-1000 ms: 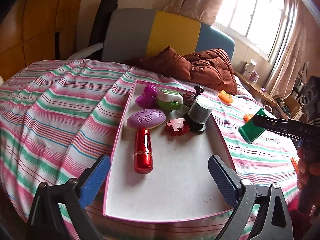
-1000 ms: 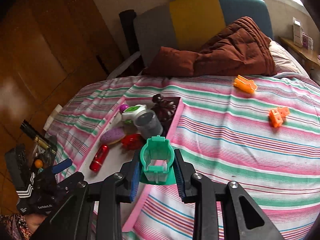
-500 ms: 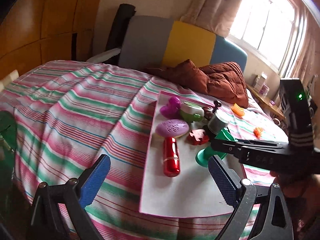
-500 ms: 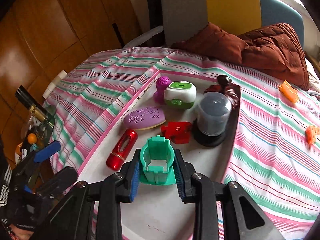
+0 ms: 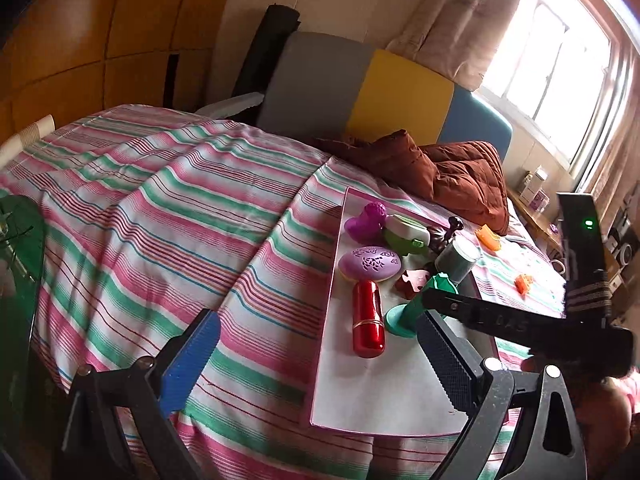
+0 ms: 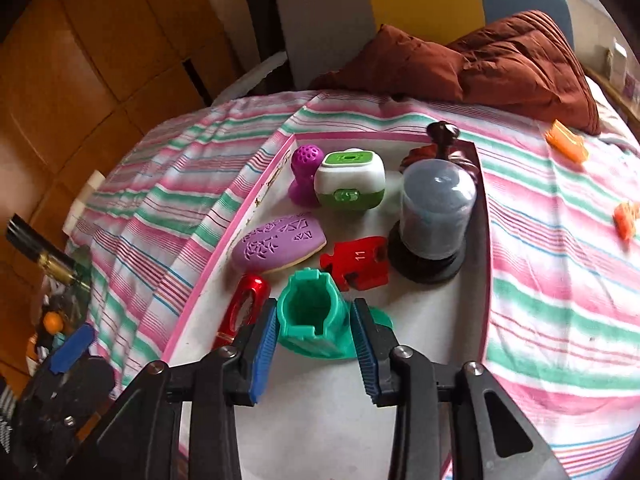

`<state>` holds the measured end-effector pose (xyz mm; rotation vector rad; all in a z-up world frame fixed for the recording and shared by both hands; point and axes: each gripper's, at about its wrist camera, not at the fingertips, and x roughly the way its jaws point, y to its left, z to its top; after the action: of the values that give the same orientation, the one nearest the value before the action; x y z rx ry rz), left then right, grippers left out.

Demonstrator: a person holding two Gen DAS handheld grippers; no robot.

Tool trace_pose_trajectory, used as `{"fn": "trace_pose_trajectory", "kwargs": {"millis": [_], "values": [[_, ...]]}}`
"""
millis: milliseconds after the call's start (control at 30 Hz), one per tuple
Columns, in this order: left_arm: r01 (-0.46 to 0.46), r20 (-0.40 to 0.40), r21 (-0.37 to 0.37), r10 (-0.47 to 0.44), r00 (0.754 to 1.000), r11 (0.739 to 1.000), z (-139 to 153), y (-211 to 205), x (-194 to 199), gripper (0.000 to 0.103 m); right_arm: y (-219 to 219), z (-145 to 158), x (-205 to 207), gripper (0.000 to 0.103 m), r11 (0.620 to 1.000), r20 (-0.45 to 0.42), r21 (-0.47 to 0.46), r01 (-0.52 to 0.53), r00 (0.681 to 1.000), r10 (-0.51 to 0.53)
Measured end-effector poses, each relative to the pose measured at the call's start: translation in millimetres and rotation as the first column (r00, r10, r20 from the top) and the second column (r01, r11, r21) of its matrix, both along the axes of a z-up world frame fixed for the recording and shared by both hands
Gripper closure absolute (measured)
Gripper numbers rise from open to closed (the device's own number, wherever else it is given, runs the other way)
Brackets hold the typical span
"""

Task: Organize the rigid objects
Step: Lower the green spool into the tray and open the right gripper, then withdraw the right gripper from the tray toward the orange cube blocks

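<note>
Left gripper [image 5: 316,346]: jaws spread wide, empty, low over the striped bed [image 5: 168,216].
Tray [image 5: 384,396]: pink-rimmed, white inside, lay on the bed.
Tray contents: red capsule [image 5: 367,318], purple oval [image 5: 369,263], purple knob [image 5: 366,221], green-white case [image 5: 406,234], grey canister [image 5: 457,259].
Right gripper [image 5: 430,298]: reached in from the right around a teal piece [image 5: 406,318] standing on the tray.
Bed beyond: brown quilt [image 5: 448,176], two orange pieces [image 5: 489,237].
</note>
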<state>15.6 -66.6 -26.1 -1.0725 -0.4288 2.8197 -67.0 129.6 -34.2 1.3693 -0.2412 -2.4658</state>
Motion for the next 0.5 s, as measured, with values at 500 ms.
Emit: {"fn": "trace_pose_trajectory", "kwargs": {"millis": [500], "values": [[0.096,-0.007,0.016,-0.095,0.995,0.995,-1,22,5,0.004,29,25,27,0.066,0.999,-0.073,-0.017,-0.039,0.997,0.038]]}}
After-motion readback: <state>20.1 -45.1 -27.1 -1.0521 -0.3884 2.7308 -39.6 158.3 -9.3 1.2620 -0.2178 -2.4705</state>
